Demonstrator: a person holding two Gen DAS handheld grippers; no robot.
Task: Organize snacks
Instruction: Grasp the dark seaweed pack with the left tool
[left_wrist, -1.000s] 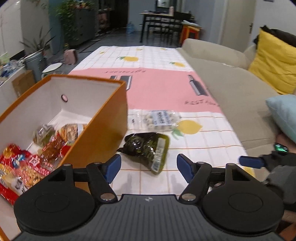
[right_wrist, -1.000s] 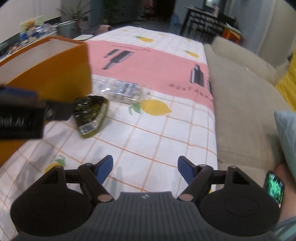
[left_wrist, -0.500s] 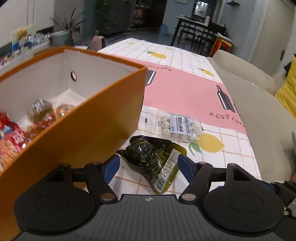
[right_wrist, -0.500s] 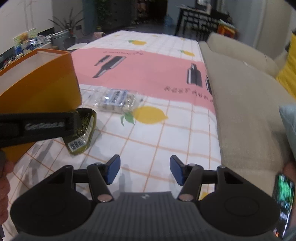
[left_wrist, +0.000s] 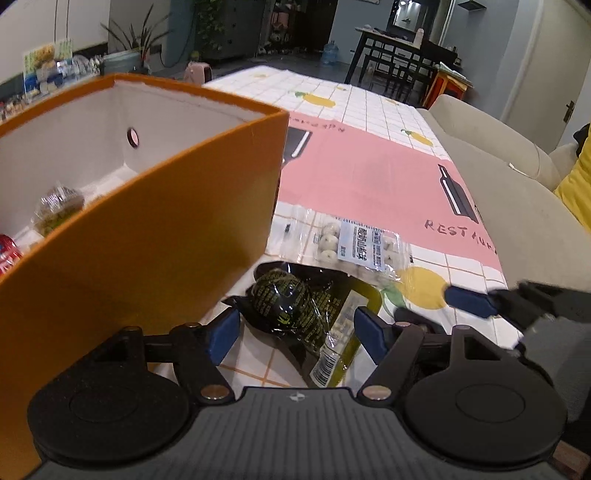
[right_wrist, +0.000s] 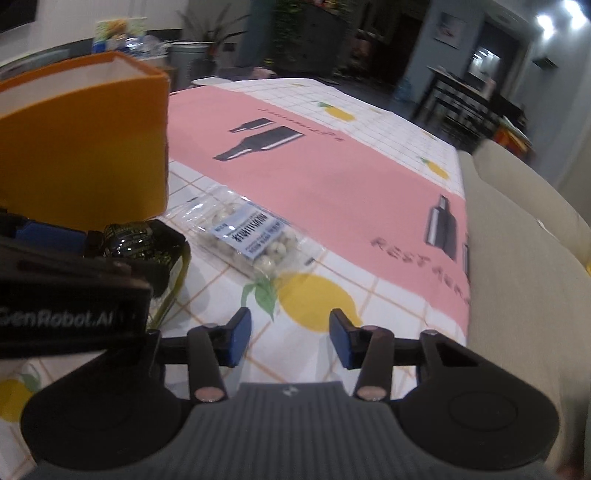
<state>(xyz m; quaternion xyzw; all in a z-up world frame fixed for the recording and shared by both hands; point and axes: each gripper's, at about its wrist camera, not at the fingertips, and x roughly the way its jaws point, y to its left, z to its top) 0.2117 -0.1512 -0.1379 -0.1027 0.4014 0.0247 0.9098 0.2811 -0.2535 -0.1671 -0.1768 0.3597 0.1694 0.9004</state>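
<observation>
A dark green snack packet (left_wrist: 295, 306) lies on the tablecloth beside an orange box (left_wrist: 147, 229). My left gripper (left_wrist: 295, 332) is open, low, its jaws on either side of the packet. A clear bag of white round snacks (left_wrist: 354, 247) lies just beyond. The box holds several snacks (left_wrist: 55, 210). My right gripper (right_wrist: 288, 338) is open and empty, low over the cloth in front of the clear bag (right_wrist: 251, 236). The dark packet (right_wrist: 136, 240) shows partly behind the left gripper's body (right_wrist: 66, 295).
The tablecloth (left_wrist: 369, 166) is pink and white with lemon prints. A beige sofa (left_wrist: 517, 206) runs along the table's right edge with a yellow cushion (left_wrist: 576, 192). Plants and a dining table stand far behind.
My left gripper has dropped and moved forward until its jaws flank the dark packet. My right gripper has moved in toward the clear bag and narrowed somewhat.
</observation>
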